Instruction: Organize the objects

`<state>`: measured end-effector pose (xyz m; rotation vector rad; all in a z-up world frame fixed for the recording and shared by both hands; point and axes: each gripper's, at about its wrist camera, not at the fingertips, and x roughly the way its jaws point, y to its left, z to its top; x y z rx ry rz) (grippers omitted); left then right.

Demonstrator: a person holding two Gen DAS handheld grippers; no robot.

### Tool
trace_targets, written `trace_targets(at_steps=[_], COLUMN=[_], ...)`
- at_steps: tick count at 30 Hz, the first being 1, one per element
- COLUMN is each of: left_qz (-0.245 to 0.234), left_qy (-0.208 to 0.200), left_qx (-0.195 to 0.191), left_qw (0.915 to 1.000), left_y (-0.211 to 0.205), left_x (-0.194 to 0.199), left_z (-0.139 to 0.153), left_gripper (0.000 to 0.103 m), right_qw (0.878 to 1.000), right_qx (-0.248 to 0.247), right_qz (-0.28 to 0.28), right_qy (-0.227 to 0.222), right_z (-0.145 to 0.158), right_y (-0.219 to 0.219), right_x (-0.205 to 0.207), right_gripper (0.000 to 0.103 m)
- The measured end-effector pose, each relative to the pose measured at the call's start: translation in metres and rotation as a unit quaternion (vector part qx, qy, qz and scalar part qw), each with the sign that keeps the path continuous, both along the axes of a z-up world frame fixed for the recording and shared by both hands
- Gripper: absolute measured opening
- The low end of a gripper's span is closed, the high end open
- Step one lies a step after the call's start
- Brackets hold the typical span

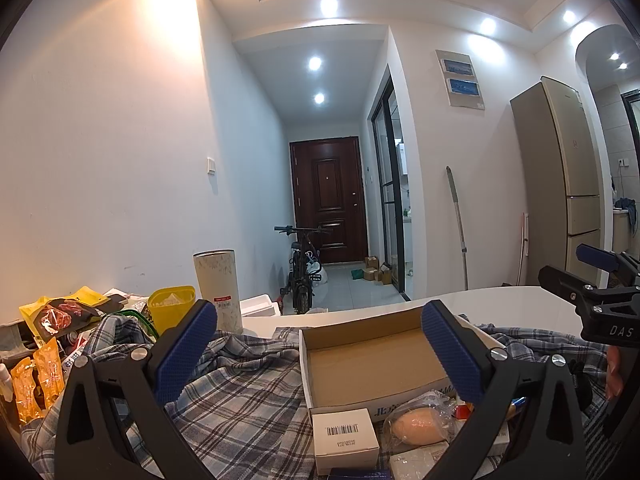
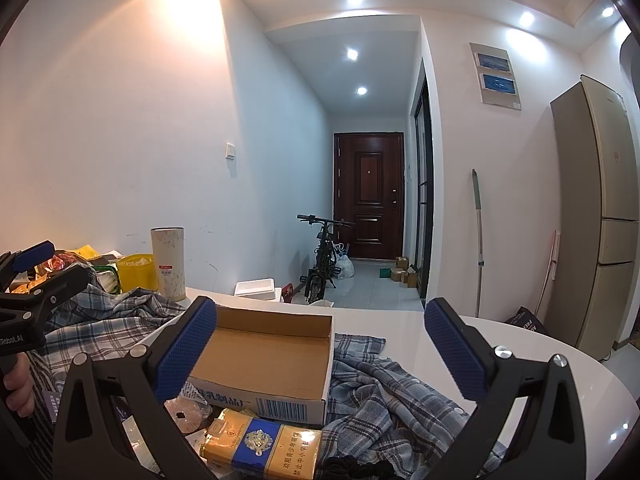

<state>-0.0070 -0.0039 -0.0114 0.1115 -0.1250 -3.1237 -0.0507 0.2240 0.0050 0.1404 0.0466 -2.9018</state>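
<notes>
While both grippers, left gripper (image 1: 320,354) and right gripper (image 2: 320,354), hover empty with jaws wide, nothing's picked; next: grab the cigarette carton (image 2: 266,446), load the cardboard box (image 2: 264,364).

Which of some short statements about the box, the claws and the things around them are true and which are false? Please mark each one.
1. The cardboard box is open and empty. True.
2. The left claw is shut on the plaid shirt. False: it is open and holds nothing.
3. The right claw is open. True.
4. The tall cylinder lies on its side. False: it stands upright.
5. The cigarette pack lies inside the box. False: it lies outside, in front.
</notes>
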Motion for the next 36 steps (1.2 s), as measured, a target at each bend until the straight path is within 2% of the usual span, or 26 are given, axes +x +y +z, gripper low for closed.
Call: trace_targets(at_steps=[36], left_qz=[0.0], left_qy=[0.001], left_qx=[0.0], left_qw=[1.0], left_y=[0.0018], left_x=[0.0011], left_z=[0.0003], left_gripper=[0.103], right_qw=[1.0], right_qx=[0.005], right_qz=[0.0], right_qy=[-0.002], right_z=[-0.004], right_y=[-0.0019], right_x=[-0.0004], right_gripper=[0.103])
